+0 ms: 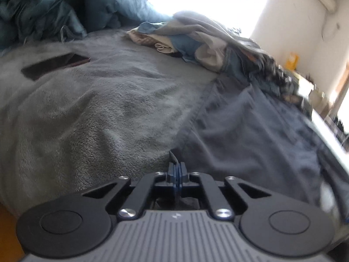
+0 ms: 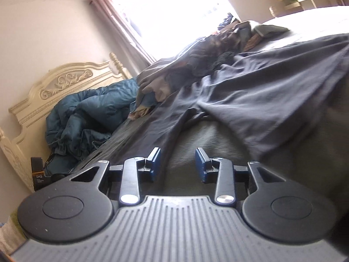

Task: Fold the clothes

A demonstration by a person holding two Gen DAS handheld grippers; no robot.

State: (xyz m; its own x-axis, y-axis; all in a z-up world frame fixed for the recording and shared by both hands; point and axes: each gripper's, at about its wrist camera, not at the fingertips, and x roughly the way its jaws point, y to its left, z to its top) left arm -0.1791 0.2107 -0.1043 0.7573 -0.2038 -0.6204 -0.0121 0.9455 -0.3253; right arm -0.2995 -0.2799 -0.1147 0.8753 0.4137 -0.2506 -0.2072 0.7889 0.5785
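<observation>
A dark grey garment (image 1: 250, 131) lies spread on a grey fleece blanket (image 1: 98, 109) on the bed. Its hem runs down straight into my left gripper (image 1: 177, 166), whose blue pads are pressed together on that edge. In the right wrist view the same garment (image 2: 261, 91) drapes across the bed, with a narrow strip of it (image 2: 174, 128) reaching toward me. My right gripper (image 2: 177, 161) stands open low over the blanket (image 2: 196, 139). Nothing is between its pads, and the strip ends just past the left fingertip (image 2: 155, 156).
A heap of mixed clothes (image 1: 196, 39) (image 2: 196, 61) lies farther up the bed. A teal duvet (image 1: 54, 6) (image 2: 87, 113) is bunched against the carved cream headboard (image 2: 65, 80). A flat dark rectangle (image 1: 54, 65) rests on the blanket. A bright window fills the back.
</observation>
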